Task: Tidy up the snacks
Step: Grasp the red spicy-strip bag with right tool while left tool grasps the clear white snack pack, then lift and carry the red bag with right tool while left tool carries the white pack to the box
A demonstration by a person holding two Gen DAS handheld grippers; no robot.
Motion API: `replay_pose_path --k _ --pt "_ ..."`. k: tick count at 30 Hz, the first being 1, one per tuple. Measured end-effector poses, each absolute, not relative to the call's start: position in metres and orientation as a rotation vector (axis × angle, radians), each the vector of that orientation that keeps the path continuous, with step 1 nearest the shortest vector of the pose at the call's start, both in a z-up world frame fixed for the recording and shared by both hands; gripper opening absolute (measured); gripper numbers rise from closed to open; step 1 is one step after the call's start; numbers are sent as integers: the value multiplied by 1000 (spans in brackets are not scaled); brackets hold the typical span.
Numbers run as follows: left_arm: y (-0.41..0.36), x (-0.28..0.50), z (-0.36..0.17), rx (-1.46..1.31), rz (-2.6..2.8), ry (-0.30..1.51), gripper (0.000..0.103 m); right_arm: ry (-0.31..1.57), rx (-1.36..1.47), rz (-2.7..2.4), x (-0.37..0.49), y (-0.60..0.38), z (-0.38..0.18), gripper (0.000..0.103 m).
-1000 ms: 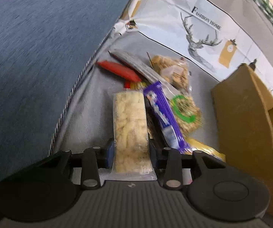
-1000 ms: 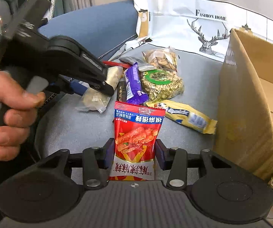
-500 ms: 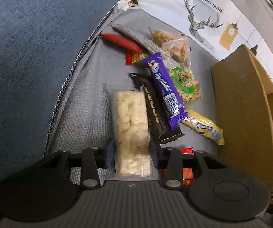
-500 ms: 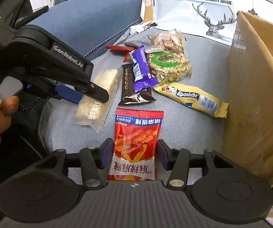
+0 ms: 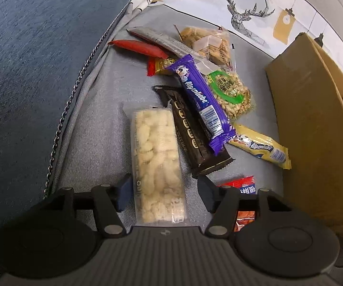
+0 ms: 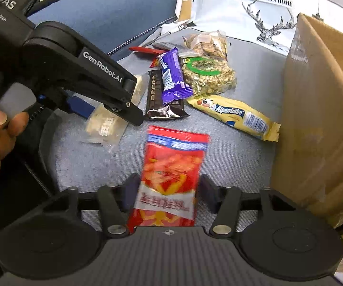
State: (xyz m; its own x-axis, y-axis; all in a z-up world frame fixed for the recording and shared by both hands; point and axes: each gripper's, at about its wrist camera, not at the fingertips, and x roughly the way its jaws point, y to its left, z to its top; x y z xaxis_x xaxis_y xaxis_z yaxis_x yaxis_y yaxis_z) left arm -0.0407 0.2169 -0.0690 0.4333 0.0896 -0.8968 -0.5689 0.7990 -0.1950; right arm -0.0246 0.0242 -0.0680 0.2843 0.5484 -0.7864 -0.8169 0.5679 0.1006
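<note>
Left gripper (image 5: 164,196) jaws just opened wide, clear puffed-snack pack (image 5: 157,166) released onto cushion. Right gripper (image 6: 168,193) closing, pads touching red packet (image 6: 171,174); box next, likely.

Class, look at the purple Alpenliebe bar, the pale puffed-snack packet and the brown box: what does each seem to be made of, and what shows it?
Purple Alpenliebe bar: probably glossy printed plastic film; it shines and has crimped ends.
Pale puffed-snack packet: clear plastic film, likely; the pale pieces show through.
Brown box: corrugated cardboard, matt brown, with a strip of clear tape on its corner.
</note>
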Motion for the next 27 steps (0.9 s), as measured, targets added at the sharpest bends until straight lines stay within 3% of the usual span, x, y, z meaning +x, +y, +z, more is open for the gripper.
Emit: replay_pose_path --k 5,17,27 --pt "217 -40 -69 -502 452 1047 45 889 -321 933 -21 18 -66 48" --pt "222 -53 -61 -594 374 984 40 808 -280 921 -29 9 -50 48" --pt "216 -70 -40 -590 317 813 40 685 -215 960 -38 -3 -23 47"
